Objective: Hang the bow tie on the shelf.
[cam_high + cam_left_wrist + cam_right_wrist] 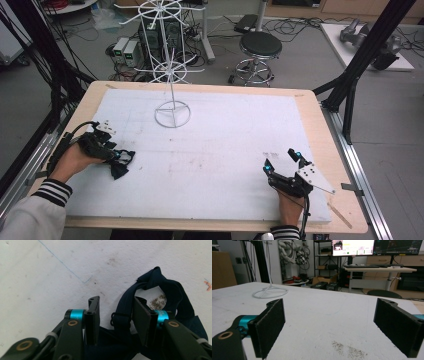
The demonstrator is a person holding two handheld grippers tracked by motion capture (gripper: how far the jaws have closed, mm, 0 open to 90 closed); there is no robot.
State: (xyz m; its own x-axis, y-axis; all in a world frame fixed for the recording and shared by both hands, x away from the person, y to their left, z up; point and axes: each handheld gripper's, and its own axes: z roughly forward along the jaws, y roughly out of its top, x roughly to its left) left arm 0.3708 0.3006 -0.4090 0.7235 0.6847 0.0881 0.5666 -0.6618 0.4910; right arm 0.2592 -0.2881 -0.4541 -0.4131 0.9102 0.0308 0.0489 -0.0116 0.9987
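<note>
I have the wooden table [315,107] in front of me, most of it covered by a large white foam board [225,145] marked with faint smudges. At the far middle of the board stands a tall white wire rack with a ring base [172,114], its spoked tiers rising above. My right gripper [283,161] rests low on the near right of the board, its two black jaws spread wide with only bare board between them (the right gripper view makes that plain). My left gripper [115,315] is down at the near left, jaws partly open and straddling a strap of the small dark navy fabric piece with looped bands [160,287]; I cannot tell whether either pad actually presses the cloth. That fabric lies crumpled on the board [121,162].
</note>
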